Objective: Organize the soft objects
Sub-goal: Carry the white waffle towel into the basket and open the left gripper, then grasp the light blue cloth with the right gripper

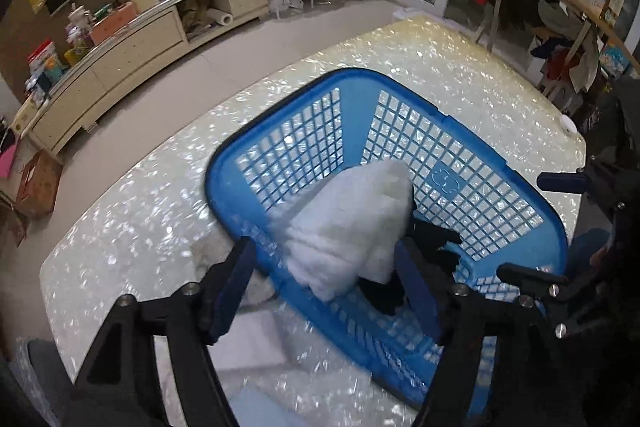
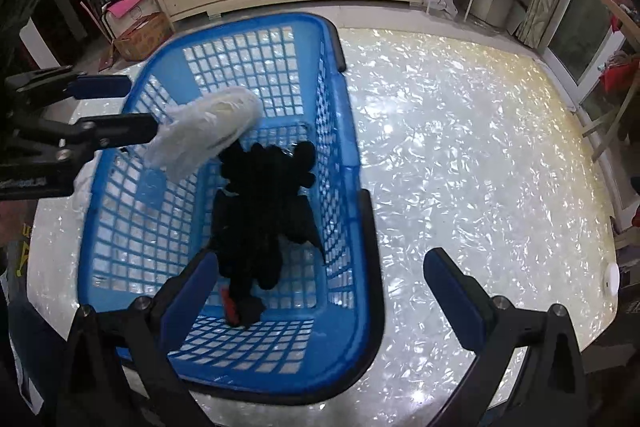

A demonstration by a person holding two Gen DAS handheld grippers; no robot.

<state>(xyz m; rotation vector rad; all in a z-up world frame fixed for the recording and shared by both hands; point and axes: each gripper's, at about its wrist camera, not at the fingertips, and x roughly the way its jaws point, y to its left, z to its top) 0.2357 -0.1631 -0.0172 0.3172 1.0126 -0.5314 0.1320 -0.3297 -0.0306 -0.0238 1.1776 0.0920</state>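
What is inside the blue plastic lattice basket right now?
A black plush toy lies on the floor of the blue plastic lattice basket. A white fluffy soft item hangs above it between the open left claw's fingers. Anything beneath the plush is hidden.

Your left gripper [image 1: 324, 283] hangs over the near wall of the basket [image 1: 500, 155], with the pillow [image 1: 352, 227] ahead between its fingers. Beyond the pillow, to its right, the plush toy [image 2: 264, 211] lies on the basket floor. Your right gripper [image 2: 320, 287] straddles the basket's right rim, which stands on the table [image 2: 480, 155].
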